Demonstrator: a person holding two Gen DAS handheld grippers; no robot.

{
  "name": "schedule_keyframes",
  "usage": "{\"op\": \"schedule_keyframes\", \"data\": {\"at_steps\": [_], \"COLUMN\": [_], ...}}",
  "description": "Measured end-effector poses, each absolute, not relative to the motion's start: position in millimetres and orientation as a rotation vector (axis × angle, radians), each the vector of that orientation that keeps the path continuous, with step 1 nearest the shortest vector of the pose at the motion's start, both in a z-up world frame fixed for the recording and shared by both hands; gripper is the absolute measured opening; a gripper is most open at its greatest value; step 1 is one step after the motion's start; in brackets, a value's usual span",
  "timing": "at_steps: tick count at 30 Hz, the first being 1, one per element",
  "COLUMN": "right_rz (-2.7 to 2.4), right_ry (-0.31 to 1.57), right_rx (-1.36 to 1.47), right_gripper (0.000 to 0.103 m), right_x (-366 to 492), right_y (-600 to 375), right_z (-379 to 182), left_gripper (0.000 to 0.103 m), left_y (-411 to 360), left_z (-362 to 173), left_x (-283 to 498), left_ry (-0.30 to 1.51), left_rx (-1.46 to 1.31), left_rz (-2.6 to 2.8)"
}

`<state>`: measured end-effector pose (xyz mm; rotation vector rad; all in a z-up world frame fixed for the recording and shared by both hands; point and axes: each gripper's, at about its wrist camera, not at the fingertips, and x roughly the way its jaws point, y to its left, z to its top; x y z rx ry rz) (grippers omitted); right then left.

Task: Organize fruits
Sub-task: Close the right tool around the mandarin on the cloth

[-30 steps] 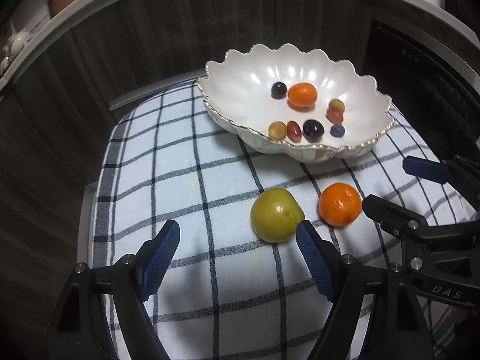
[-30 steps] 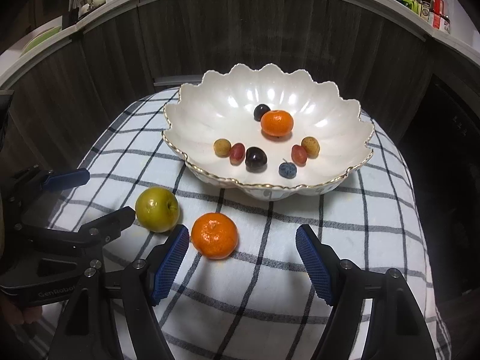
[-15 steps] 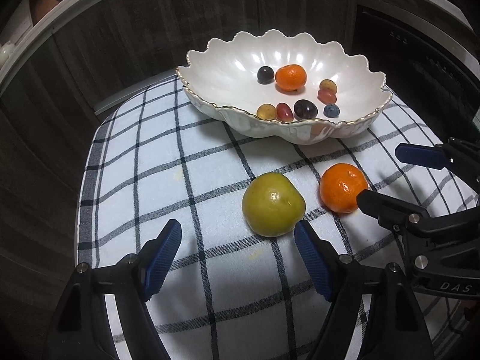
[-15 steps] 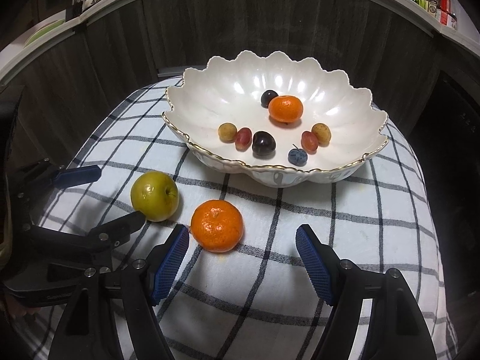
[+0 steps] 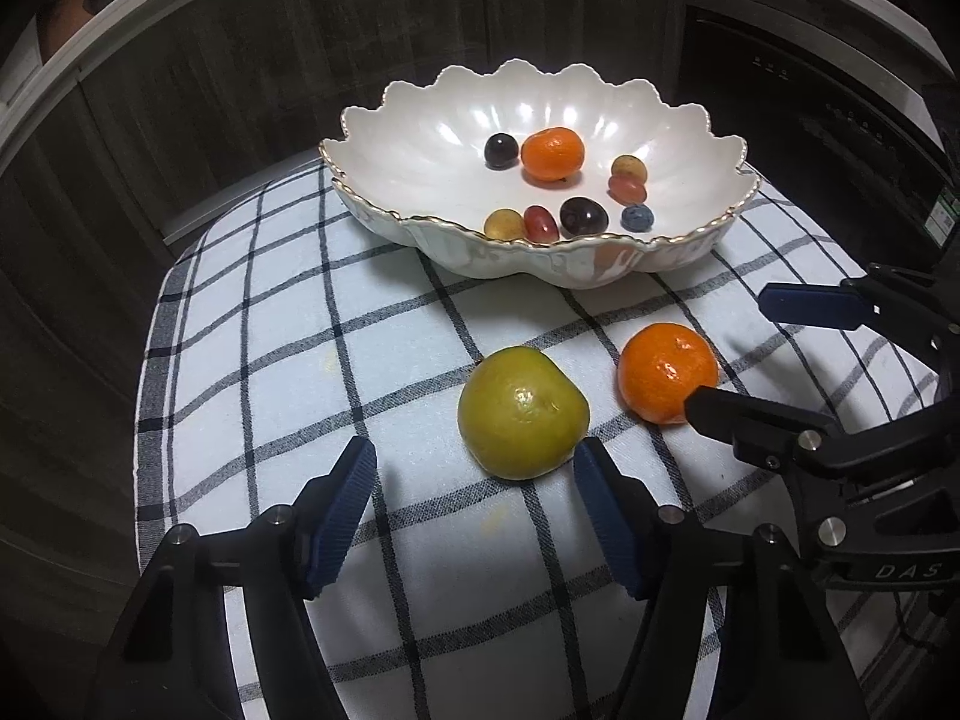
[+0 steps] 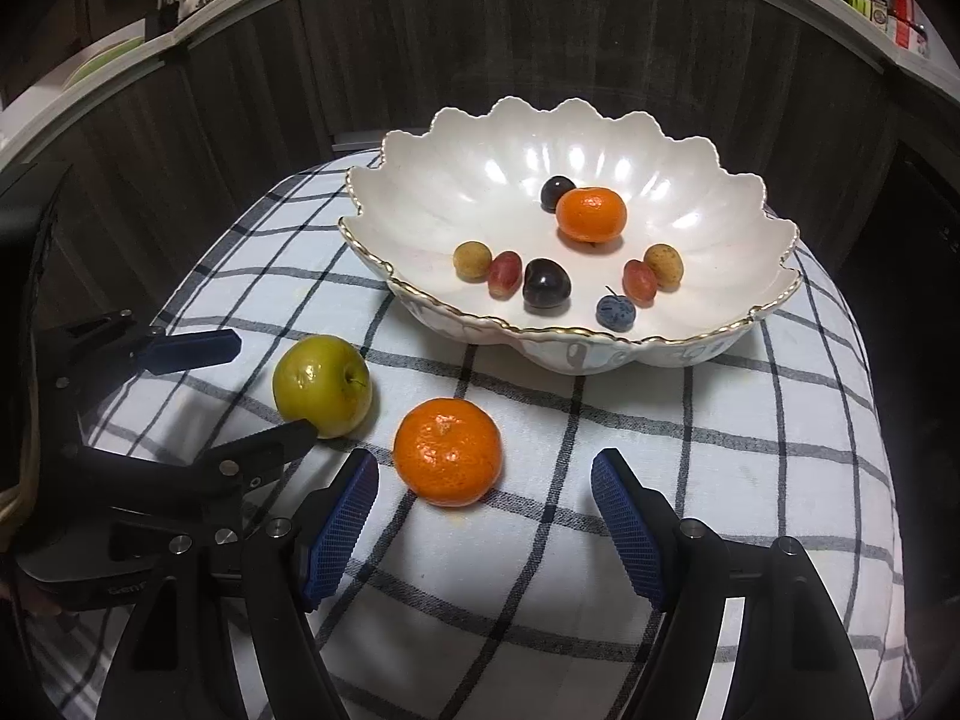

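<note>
On checked cloth point(image 5: 288, 372), left gripper point(image 5: 474, 483) closing — seemingly untouched green apple point(image 5: 521, 413) ahead, right gripper point(image 6: 485, 489) open.

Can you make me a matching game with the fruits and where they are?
Things:
1. green apple
2. big orange
3. blueberry
4. small orange

Places:
A. in the bowl, near its front rim
B. on the cloth, by the right gripper
C. in the bowl, beside a dark fruit at the back
D. on the cloth, by the left gripper

Pairs: 1-D, 2-B, 3-A, 4-C
</note>
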<state>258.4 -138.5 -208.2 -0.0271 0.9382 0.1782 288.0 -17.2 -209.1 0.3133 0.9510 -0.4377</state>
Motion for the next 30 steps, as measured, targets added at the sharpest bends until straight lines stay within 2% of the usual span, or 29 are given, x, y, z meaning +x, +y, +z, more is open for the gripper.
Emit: {"op": "schedule_keyframes", "data": {"at_steps": [9,19,25,30], "right_rz": [0.224,0.277,0.309,0.313], "right_ry": [0.944,0.972,0.976,0.972], "right_rx": [-0.030,-0.027,-0.034,-0.034], "right_gripper": [0.075,0.074,0.074,0.073], "right_x": [259.1,268.2,272.1,276.2], "right_y": [-141.3,-145.7,-139.3,-136.6], "right_z": [-210.1,-220.7,-225.6,-227.7], "left_gripper": [0.067,0.061,0.057,0.050], "left_y": [-23.0,-30.9,-28.0,-28.5], "left_z": [-211.2,-220.9,-227.2,-231.8], "left_x": [288.2,295.0,300.0,303.3], "left_ry": [0.951,0.971,0.989,1.001], "left_rx": [0.324,0.346,0.330,0.309], "left_rz": [-0.498,-0.521,-0.522,-0.546]}}
